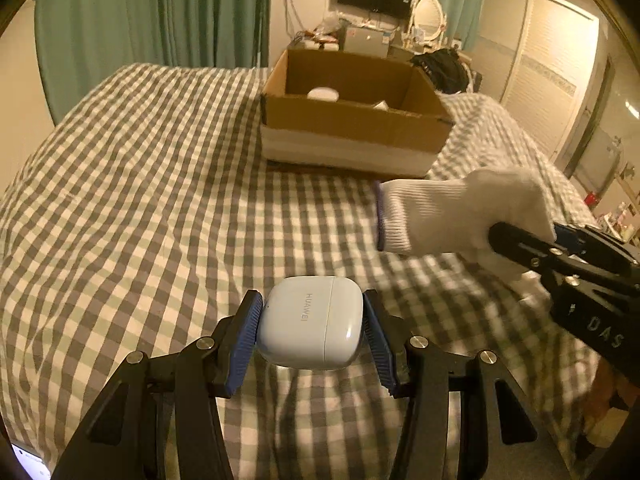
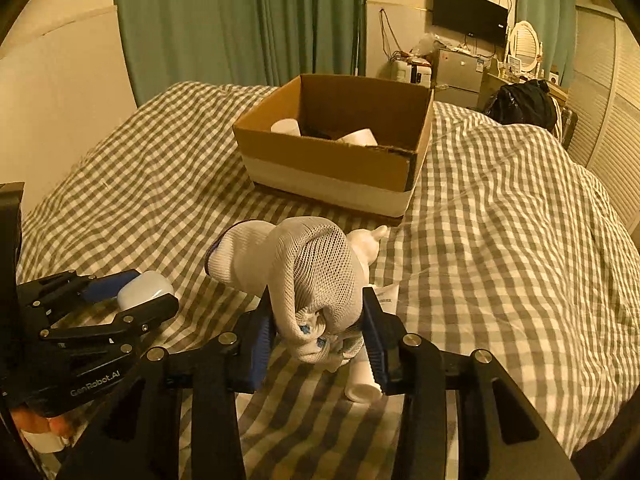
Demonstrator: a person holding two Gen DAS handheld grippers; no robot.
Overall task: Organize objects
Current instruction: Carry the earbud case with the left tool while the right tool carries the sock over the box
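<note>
Checked bedding (image 1: 140,184) carries a box (image 1: 352,120). An earbud case (image 1: 312,326) is clamped by the left gripper (image 1: 312,332), a glove (image 2: 316,284) by the right gripper (image 2: 318,332). Only the right view shows a white tube (image 2: 366,380) beneath.

Dim warm yellow light; fisheye-bent, dark corners; slight motion blur.
</note>
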